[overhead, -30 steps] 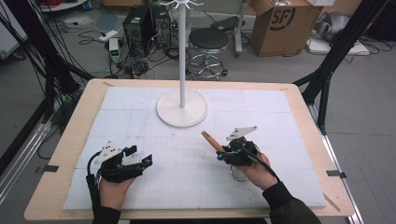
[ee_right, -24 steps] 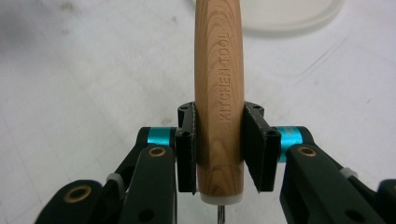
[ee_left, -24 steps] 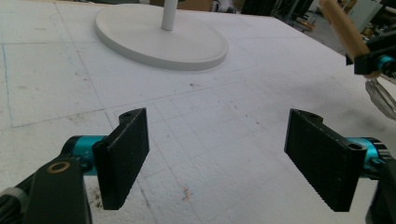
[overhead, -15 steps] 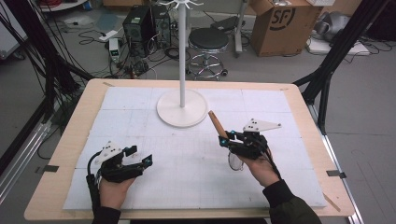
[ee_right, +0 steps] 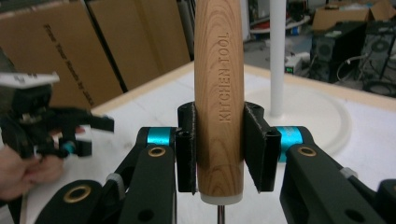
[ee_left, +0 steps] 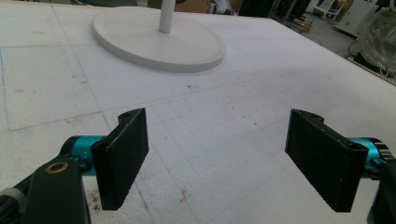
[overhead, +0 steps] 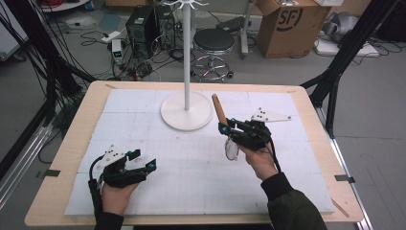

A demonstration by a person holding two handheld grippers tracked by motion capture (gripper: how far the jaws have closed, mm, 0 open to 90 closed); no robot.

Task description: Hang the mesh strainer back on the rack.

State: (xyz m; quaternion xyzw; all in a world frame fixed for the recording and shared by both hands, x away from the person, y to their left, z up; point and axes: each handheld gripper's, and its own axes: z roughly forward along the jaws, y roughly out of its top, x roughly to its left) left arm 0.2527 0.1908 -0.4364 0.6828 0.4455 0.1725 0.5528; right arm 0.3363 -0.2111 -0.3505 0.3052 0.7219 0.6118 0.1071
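A kitchen tool with a wooden handle point(overhead: 219, 109) stands nearly upright above the white mat, just right of the coat stand's round base point(overhead: 186, 115). My right gripper point(overhead: 225, 128) is shut on the handle's lower end point(ee_right: 219, 93), which reads "KITCHEN TOOL". The tool's pale wire head point(overhead: 231, 149) hangs below the jaws and shows blurred in the left gripper view point(ee_left: 380, 32). My left gripper point(overhead: 143, 159) rests on the mat at the front left, open, with only bare mat between its pads point(ee_left: 217, 158).
The stand's thin white pole point(overhead: 186, 52) rises from the base point(ee_left: 159, 39) at the mat's back middle, close to the raised handle. The white mat point(overhead: 201, 177) covers most of the wooden table point(overhead: 81, 124). Boxes, a stool and cables lie on the floor beyond.
My right gripper has risen and moved toward the stand with the tool; the handle has swung from slanting low over the mat to nearly upright. The left gripper has stayed put.
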